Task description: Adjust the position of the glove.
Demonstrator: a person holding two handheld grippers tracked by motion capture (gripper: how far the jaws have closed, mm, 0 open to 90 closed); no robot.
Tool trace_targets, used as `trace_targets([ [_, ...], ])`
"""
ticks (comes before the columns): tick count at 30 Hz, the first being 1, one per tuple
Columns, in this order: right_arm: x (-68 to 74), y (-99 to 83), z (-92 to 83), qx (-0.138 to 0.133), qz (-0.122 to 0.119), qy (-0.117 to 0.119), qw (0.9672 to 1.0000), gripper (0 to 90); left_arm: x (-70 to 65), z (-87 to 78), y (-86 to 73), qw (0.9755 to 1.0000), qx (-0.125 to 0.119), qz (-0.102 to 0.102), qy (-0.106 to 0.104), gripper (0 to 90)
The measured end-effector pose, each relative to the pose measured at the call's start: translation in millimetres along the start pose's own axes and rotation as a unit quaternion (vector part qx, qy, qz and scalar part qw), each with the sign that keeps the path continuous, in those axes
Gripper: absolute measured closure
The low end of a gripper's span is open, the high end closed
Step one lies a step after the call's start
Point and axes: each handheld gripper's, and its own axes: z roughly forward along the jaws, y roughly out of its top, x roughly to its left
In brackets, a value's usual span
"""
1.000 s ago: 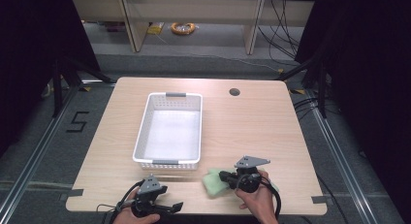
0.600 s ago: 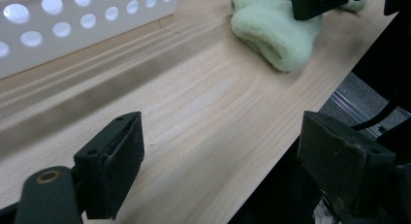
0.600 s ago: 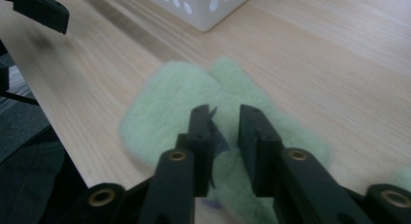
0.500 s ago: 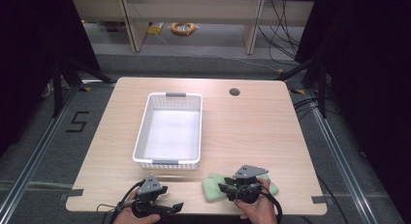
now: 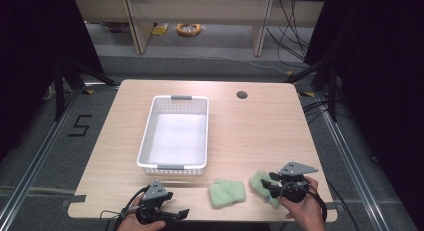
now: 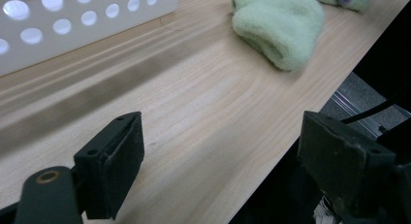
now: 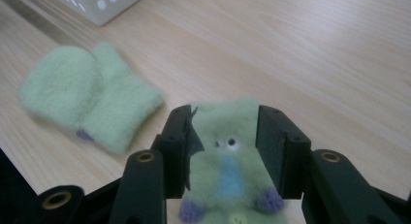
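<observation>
The right gripper has just been opening, its jaws now spread around a green mitten lying between them on the table; that mitten could be dragged off the near edge if snagged. A second mitten lies just left. The left gripper is held low, jaws spread, empty.

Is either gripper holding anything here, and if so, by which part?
Nothing is gripped. The right gripper has just been opening; its jaws straddle one green mitten across its width. The left gripper is open over bare table.
</observation>
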Motion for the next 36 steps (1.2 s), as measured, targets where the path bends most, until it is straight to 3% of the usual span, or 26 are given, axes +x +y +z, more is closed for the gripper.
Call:
trace_targets([
  [2,-3.7,-3.1,0.8,0.002,-0.004,-0.001,1.0,58.1,-1.5,0.5,0.1,1.0,-0.005,-0.005,-0.007,16.2],
  [4,-5.7,-5.7,-0.7,0.013,0.014,-0.003,0.9998,58.7,-1.3,0.4,0.1,1.0,-0.005,-0.005,-0.006,16.2],
  [6,-11.5,-8.8,0.5,0.004,0.006,-0.011,0.9999,58.9,-1.0,0.5,-0.1,0.9999,-0.006,-0.009,-0.002,16.2],
  [9,-14.9,-11.1,0.5,0.004,0.012,-0.014,0.9998,59.8,-1.4,0.4,-0.2,0.9999,-0.006,-0.006,-0.006,16.2],
  [13,-16.1,-14.0,6.3,0.016,0.01,-0.01,0.9998,60.5,-2.1,1.4,0.0,0.9999,-0.007,-0.009,-0.006,16.2],
  [16,-15.1,-14.0,7.2,0.032,0.028,-0.013,0.999,60.3,-2.9,2.5,-0.1,0.9999,-0.011,-0.013,-0.003,16.2],
  [17,-17.5,-14.9,9.1,0.032,0.018,-0.015,0.9992,60.2,-2.6,2.4,-0.1,0.9999,-0.007,-0.012,-0.006,16.2],
  [18,-15.9,-14.8,9.4,0.041,0.034,-0.013,0.9985,60.2,-2.9,3.1,-0.6,0.9999,-0.011,-0.012,-0.004,16.2],
  [19,-19.3,-15.9,12.8,0.041,0.015,-0.006,0.999,60.3,-2.9,3.1,-0.7,0.9999,-0.011,-0.012,-0.004,16.2],
  [21,-19.4,-17.0,18.1,0.049,0.01,-0.009,0.9987,61.4,-2.6,2.4,-0.3,0.9999,-0.006,-0.012,-0.006,16.2],
  [22,-19.2,-18.7,22.9,0.04,0.008,-0.008,0.9991,62.5,-2.7,2.4,-0.2,0.9999,-0.008,-0.012,-0.005,16.2],
  [23,-17.2,-19.5,25.8,0.031,0.023,-0.005,0.9992,63.8,-3.0,2.8,-0.3,0.9999,-0.012,-0.012,-0.004,16.2],
  [24,-19.1,-18.3,23.7,0.055,0.006,-0.003,0.9985,65.0,-2.7,2.6,-0.2,0.9999,-0.01,-0.009,-0.004,16.2],
  [25,-17.3,-19.1,25.1,0.048,0.013,-0.004,0.9988,66.0,-3.8,2.9,-0.2,0.9998,-0.009,-0.017,-0.003,16.2],
  [26,-16.2,-17.9,23.2,0.059,0.022,0.0,0.998,67.1,-2.8,2.6,-0.2,0.9999,-0.004,-0.01,-0.004,16.2],
  [28,-19.9,-18.9,25.4,0.048,0.014,0.009,0.9987,72.5,-1.0,2.1,-0.1,1.0,0.006,0.002,0.0,16.2],
  [30,-22.2,-19.0,25.0,0.052,0.004,0.017,0.9985,78.3,-2.6,3.0,-0.5,0.9999,-0.007,-0.01,-0.005,16.2],
  [34,-19.4,-17.9,24.0,0.049,-0.008,0.017,0.9986,82.4,-3.0,3.6,-0.3,0.9999,-0.011,-0.011,-0.002,16.2],
  [35,-19.9,-16.8,22.1,0.054,-0.013,0.021,0.9983,82.8,-1.9,2.1,0.4,1.0,0.001,-0.003,-0.005,16.3],
  [36,-19.3,-16.5,21.4,0.044,-0.012,0.019,0.9988,83.2,-2.5,3.0,0.1,1.0,-0.005,-0.003,-0.001,16.2],
])
